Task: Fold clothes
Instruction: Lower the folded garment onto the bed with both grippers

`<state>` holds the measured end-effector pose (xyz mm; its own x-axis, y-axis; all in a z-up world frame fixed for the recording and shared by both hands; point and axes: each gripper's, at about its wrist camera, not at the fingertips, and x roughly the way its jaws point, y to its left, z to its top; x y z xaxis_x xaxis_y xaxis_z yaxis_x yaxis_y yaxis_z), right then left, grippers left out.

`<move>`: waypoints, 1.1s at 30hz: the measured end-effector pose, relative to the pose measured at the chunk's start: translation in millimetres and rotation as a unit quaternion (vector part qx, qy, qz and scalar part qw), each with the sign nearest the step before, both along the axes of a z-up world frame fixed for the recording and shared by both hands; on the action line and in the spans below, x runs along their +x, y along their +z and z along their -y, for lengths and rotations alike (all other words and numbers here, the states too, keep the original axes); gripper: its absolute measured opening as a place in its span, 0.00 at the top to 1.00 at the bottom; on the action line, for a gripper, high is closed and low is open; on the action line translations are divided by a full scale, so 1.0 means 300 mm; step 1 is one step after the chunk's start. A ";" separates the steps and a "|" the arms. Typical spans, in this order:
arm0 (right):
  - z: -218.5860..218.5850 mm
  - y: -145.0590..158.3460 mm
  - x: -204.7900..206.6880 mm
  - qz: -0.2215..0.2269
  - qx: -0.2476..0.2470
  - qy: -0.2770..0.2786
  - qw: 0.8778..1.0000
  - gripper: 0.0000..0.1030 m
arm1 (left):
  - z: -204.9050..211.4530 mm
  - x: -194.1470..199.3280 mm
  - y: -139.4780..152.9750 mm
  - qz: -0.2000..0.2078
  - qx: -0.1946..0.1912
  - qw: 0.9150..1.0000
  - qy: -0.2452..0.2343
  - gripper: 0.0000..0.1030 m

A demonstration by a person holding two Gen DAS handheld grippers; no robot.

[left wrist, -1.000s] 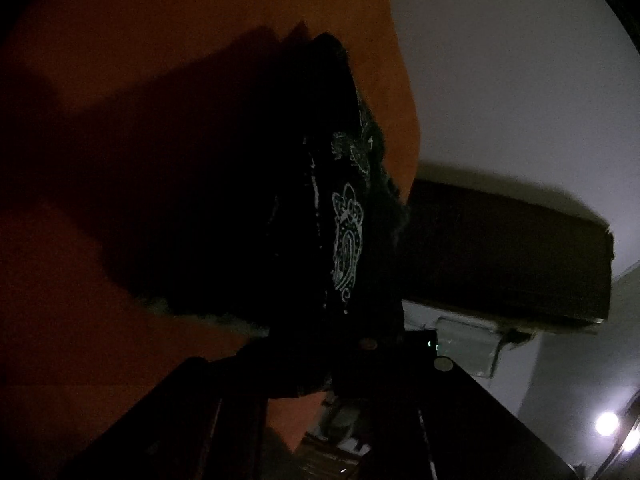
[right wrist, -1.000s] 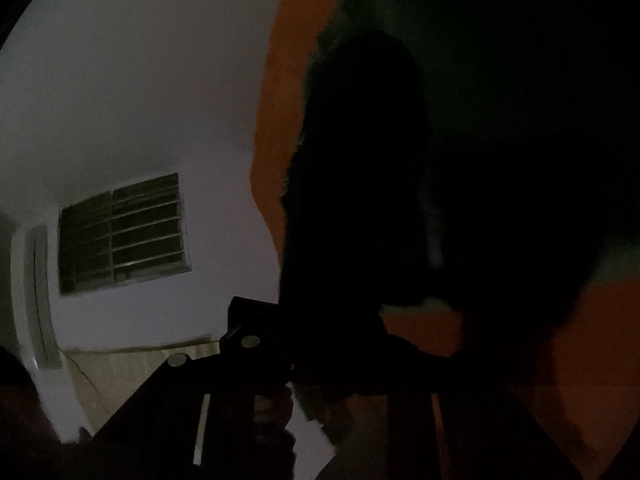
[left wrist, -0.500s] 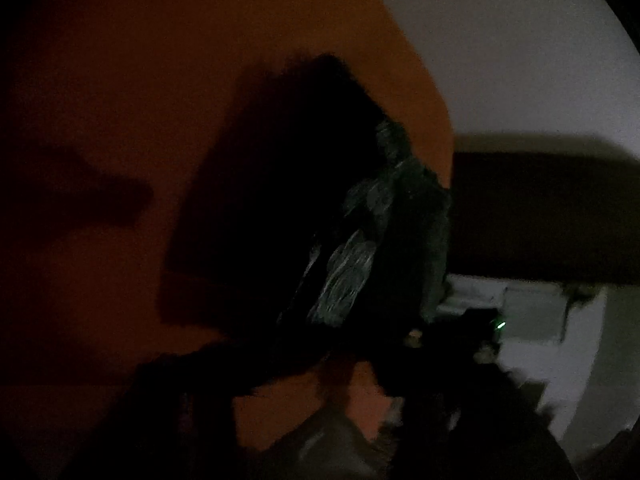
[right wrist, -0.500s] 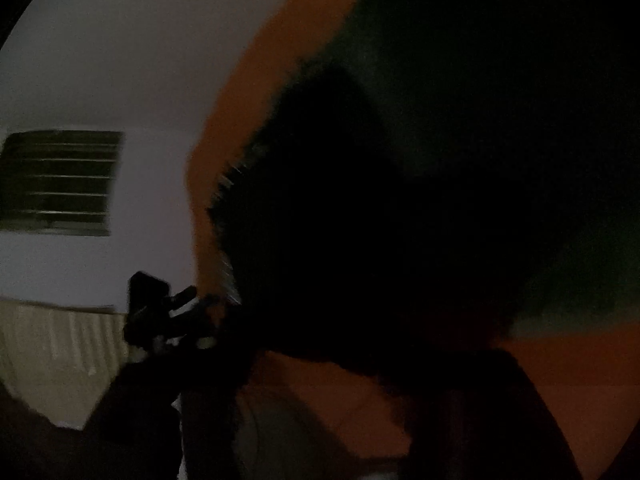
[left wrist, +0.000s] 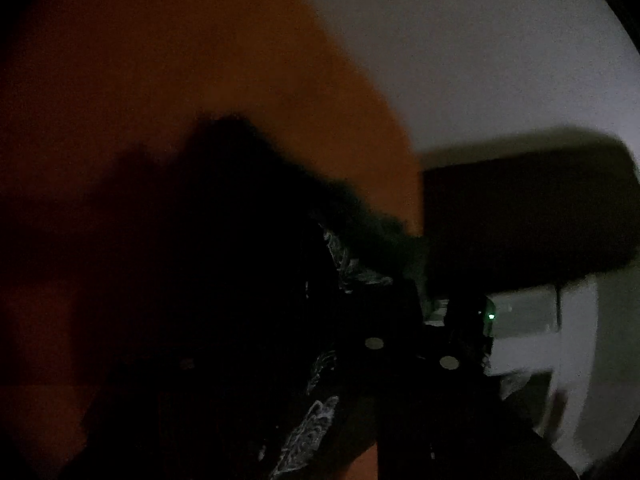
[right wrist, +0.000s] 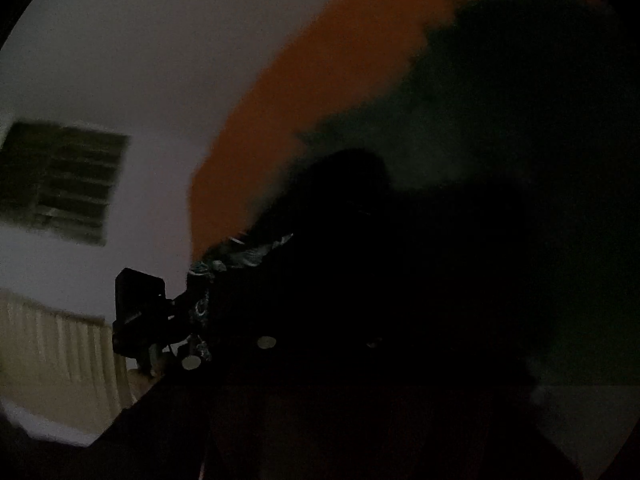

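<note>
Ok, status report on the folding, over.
Left gripper, right gripper closing, garment between jaws; grip too dark to confirm. Orange sheet behind.

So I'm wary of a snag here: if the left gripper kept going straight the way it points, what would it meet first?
Most likely the dark printed garment bunched right at the left gripper, whose jaws are closing; beyond it lies the orange surface. The dim picture leaves depth uncertain.

Both views are very dark. The left tongs (left wrist: pixel 320 364) show as black, blocky fingers carrying round pale discs, like screw heads or markers, with a small green light glowing on a black unit beside them. The right tongs (right wrist: pixel 320 344) are equally black, with similar pale discs and a boxy black housing at their side.
</note>
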<state>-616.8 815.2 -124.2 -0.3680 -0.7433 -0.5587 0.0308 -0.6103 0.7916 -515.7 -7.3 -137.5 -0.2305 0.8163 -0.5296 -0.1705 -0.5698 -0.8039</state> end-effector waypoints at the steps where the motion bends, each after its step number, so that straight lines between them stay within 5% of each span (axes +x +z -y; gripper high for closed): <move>1: 0.001 0.052 0.013 -0.042 -0.003 0.000 0.999 0.93 | 0.005 0.000 0.036 -0.043 0.004 0.999 -0.002 0.87; 3: 0.004 0.086 0.023 -0.086 0.014 -0.001 0.996 0.93 | 0.007 -0.014 0.026 -0.068 -0.011 0.998 -0.009 0.86; 5: 0.014 0.070 0.010 -0.095 0.034 -0.002 0.995 0.91 | 0.092 -0.088 -0.046 -0.024 -0.038 0.999 -0.012 0.86; 8: 0.032 -0.029 -0.055 -0.039 0.055 -0.001 0.998 0.85 | 0.091 -0.177 -0.165 0.038 -0.086 0.995 -0.006 0.85; 12: 0.022 -0.016 -0.077 -0.014 0.081 -0.008 0.997 0.73 | 0.089 -0.136 -0.119 0.036 -0.098 0.994 0.013 0.85; 16: -0.042 0.080 0.107 -0.030 0.196 -0.025 0.980 0.73 | -0.018 -0.084 -0.009 0.001 -0.107 0.994 -0.017 0.85; 19: -0.030 0.152 0.188 -0.055 0.147 -0.039 0.987 0.73 | -0.229 -0.016 0.012 -0.007 -0.113 0.990 -0.080 0.85; 21: 0.020 0.156 0.235 -0.052 0.092 -0.024 0.994 0.73 | -0.364 0.001 -0.076 0.015 -0.156 0.983 -0.094 0.85; 24: 0.132 0.084 0.236 -0.022 0.133 0.002 0.991 0.75 | -0.423 -0.019 -0.228 0.069 -0.167 0.981 -0.067 0.87; 25: 0.154 0.064 0.236 -0.015 0.161 0.008 0.987 0.84 | -0.426 -0.034 -0.268 0.087 -0.159 0.982 -0.055 0.97; 26: 0.176 0.045 0.236 -0.008 0.188 0.014 0.982 0.94 | -0.429 -0.049 -0.308 0.105 -0.151 0.982 -0.043 0.97; 28: 0.221 0.007 0.237 0.006 0.243 0.025 0.970 0.95 | -0.441 -0.050 -0.257 0.099 -0.159 0.982 -0.038 0.97; 30: 0.262 0.068 0.287 -0.020 0.284 0.031 0.958 0.88 | -0.463 -0.033 -0.183 0.076 -0.174 0.981 -0.044 0.95; 32: 0.284 0.152 0.379 -0.065 0.283 0.008 0.957 0.63 | -0.510 0.022 -0.120 0.033 -0.200 0.978 -0.058 0.87; 33: 0.295 0.162 0.424 -0.065 0.274 0.000 0.960 0.63 | -0.520 0.045 -0.128 0.024 -0.210 0.975 -0.062 0.85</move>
<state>-489.5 726.7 -75.7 -0.4612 -0.3511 -0.8149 0.1080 -0.9338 0.3412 -502.4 148.8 -176.0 -0.1113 0.5453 -0.8308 -0.2271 -0.8278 -0.5130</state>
